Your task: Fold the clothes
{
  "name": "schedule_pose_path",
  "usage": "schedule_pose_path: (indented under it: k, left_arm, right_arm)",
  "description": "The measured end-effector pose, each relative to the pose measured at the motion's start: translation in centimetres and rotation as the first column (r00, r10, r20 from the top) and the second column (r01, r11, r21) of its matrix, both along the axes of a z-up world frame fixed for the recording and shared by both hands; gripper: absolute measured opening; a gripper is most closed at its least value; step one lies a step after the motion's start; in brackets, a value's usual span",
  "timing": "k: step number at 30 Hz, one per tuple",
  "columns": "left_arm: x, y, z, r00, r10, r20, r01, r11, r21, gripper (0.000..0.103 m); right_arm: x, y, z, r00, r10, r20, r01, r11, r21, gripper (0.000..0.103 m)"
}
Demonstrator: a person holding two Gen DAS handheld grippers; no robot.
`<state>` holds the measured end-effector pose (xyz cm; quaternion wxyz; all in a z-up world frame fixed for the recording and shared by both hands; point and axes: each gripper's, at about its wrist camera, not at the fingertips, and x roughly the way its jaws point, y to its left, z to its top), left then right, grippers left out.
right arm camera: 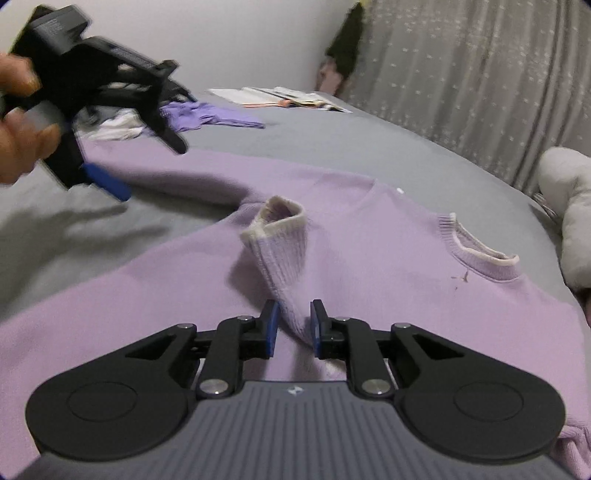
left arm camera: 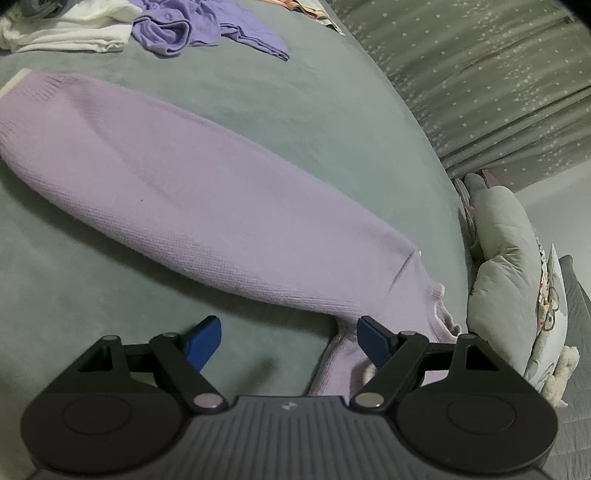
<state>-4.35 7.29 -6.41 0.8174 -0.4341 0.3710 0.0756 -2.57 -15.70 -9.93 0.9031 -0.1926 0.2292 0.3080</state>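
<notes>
Both tongs hang over the sweater (right arm camera: 369, 251): the right gripper (right arm camera: 293, 326) has its jaws narrow, with the sleeve (right arm camera: 280, 251) running up between the pads. A sliver of gap shows on each side, so the pads do not seem to press on it. No earlier view is at hand, so I judge only that the grip is off or nearly so. The left gripper (left arm camera: 290, 341) stands wide and empty, just above the bed (left arm camera: 258, 96) at the sweater's edge, held by a hand (right arm camera: 22, 122).

The sweater lies flat on the bed, body spread, collar (right arm camera: 480, 251) towards the pillow (right arm camera: 569, 214). In the left wrist view its long axis runs from the hem at upper left down to the collar at lower right. The sleeve crosses the chest, its cuff (right arm camera: 280, 214) standing up and curled open.

Risks, as I judge them: the sleeve is humped, not flat, so it could slump sideways and spoil the fold once the pads back away. A pad could also snag the knit and drag it along. Farther off lie a violet garment (left arm camera: 192, 29) and a white one (left arm camera: 66, 29), well apart.
</notes>
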Motion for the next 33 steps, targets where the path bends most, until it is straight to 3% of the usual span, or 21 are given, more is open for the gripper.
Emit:
schedule_pose_path:
  k: [4,7,8,11,13,15,17,21,27,29,31,33]
  left_arm:
    - [0.2,-0.2,0.3,1.0,-0.007,0.005,0.007,1.0,0.013,0.081]
    - [0.3,-0.2,0.3,1.0,-0.011,0.006,0.011,1.0,0.013,0.081]
    - [0.4,-0.3,0.3,1.0,-0.012,0.008,0.012,1.0,0.013,0.081]
    - [0.6,-0.5,0.4,1.0,-0.018,0.014,0.018,1.0,0.024,0.081]
    - [0.7,-0.7,0.3,1.0,-0.029,0.012,0.028,0.999,0.032,0.081]
    - [0.8,-0.8,0.0,0.999,-0.037,0.004,0.036,0.999,0.036,0.081]
    - [0.9,-0.8,-0.1,0.999,-0.041,-0.004,0.041,0.999,0.036,0.081]
    - [1.0,-0.7,-0.3,0.998,-0.051,-0.023,0.052,0.997,0.054,0.081]
    - [0.5,0.1,-0.7,0.999,0.01,-0.046,-0.008,0.999,0.053,0.081]
    - [0.3,0.4,-0.8,0.998,0.035,-0.054,-0.032,0.998,0.052,0.081]
    - [-0.2,1.0,-1.0,0.996,0.065,-0.057,-0.063,0.998,0.03,0.081]
    - [-0.8,2.0,-1.1,0.994,0.095,-0.055,-0.095,0.995,-0.004,0.081]
  right_arm:
    - [0.3,-0.4,1.1,0.993,0.106,-0.055,-0.102,0.992,0.076,0.022]
    - [1.2,-1.1,2.1,1.0,0.001,-0.024,0.003,0.989,0.149,0.022]
    - [2.6,-2.0,2.8,0.995,-0.096,-0.035,0.102,0.967,0.234,0.023]
    - [5.8,-2.8,3.5,0.968,-0.221,-0.117,0.249,0.898,0.363,0.024]
    - [7.6,-1.3,2.7,0.962,-0.195,-0.192,0.249,0.915,0.318,0.024]
    - [8.4,1.6,0.9,0.957,-0.127,-0.261,0.181,0.964,0.196,0.024]
    - [7.0,3.6,0.1,0.976,-0.089,-0.198,0.113,0.987,0.116,0.026]
    - [5.1,2.7,0.7,0.955,0.082,-0.286,-0.015,0.974,0.228,0.026]
    - [4.7,-1.2,2.1,0.979,-0.087,-0.185,0.135,0.953,0.27,0.03]
    - [5.3,-2.0,1.5,0.966,-0.169,-0.196,0.214,0.948,0.237,0.038]
    - [5.6,-2.6,0.5,0.957,-0.207,-0.201,0.241,0.958,0.158,0.038]
    - [5.4,-4.6,0.3,0.959,-0.188,-0.21,0.23,0.953,0.196,0.038]
